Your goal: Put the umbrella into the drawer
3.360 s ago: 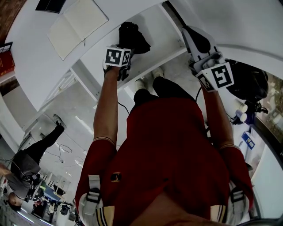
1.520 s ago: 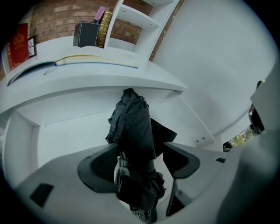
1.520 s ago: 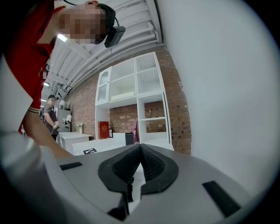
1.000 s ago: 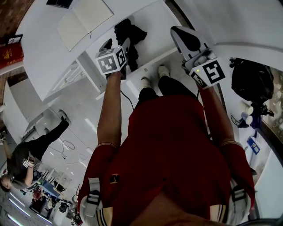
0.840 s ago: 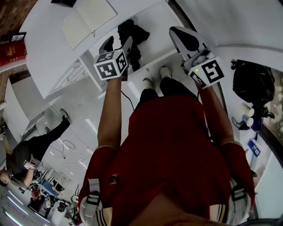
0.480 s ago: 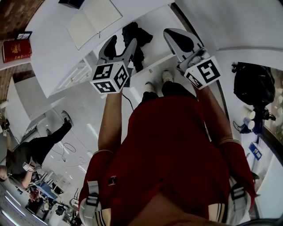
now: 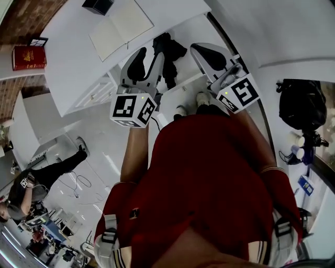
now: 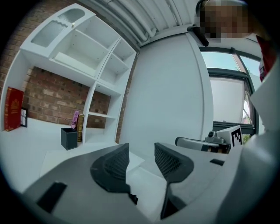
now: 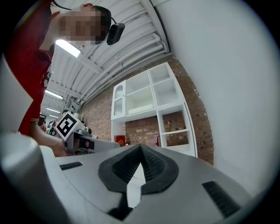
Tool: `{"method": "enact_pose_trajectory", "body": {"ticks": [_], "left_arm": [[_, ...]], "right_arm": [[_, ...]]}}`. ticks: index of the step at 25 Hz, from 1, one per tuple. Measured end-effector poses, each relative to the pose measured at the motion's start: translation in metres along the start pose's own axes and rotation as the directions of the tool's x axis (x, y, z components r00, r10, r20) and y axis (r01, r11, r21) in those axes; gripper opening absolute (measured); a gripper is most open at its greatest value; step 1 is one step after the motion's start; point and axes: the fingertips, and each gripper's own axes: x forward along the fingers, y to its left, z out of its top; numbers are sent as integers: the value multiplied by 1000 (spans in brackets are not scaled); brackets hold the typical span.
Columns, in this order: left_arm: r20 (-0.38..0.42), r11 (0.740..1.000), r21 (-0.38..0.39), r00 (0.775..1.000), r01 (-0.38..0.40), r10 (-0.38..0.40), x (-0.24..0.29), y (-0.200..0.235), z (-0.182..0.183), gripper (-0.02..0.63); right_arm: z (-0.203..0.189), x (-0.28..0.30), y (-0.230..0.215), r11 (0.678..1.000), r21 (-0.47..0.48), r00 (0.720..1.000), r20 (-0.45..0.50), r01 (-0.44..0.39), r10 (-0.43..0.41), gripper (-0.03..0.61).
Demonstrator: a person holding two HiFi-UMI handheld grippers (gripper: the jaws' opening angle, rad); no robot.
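In the head view the black folded umbrella (image 7: 168, 49) lies inside the open white drawer (image 7: 188, 79), touched by neither gripper. My left gripper (image 7: 149, 52) hangs above it and slightly left, raised toward the camera. Its jaws are closing with a gap still between them and nothing in that gap (image 8: 141, 151). My right gripper (image 7: 198, 48) hovers over the drawer's right side, its jaws pressed together and holding nothing (image 9: 141, 146). The umbrella does not show plainly in either gripper view.
An open notebook (image 7: 121, 27) lies on the white desk behind the drawer, with a black pen holder (image 7: 97, 5) and a red book (image 7: 29, 57) further left. A black backpack (image 7: 303, 104) sits at the right. Another person (image 7: 36, 178) stands at the lower left.
The left gripper has let go of the umbrella, left it in the drawer and risen toward the camera, its jaws narrowing. The right gripper has also lifted a little.
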Motion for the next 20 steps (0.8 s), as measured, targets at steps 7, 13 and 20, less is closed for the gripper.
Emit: {"method": "enact_pose_trajectory", "body": {"ticks": [7, 13, 20], "left_arm": [[56, 998, 57, 998, -10, 6, -13, 0, 17, 38], [85, 996, 86, 996, -16, 9, -20, 0, 22, 6], [84, 996, 89, 996, 1, -8, -23, -3, 21, 6]], "right_arm": [[14, 5, 12, 1000, -25, 1000, 23, -15, 15, -2], [19, 7, 19, 999, -45, 999, 27, -21, 22, -2], [19, 5, 22, 999, -44, 999, 32, -17, 18, -2]]}}
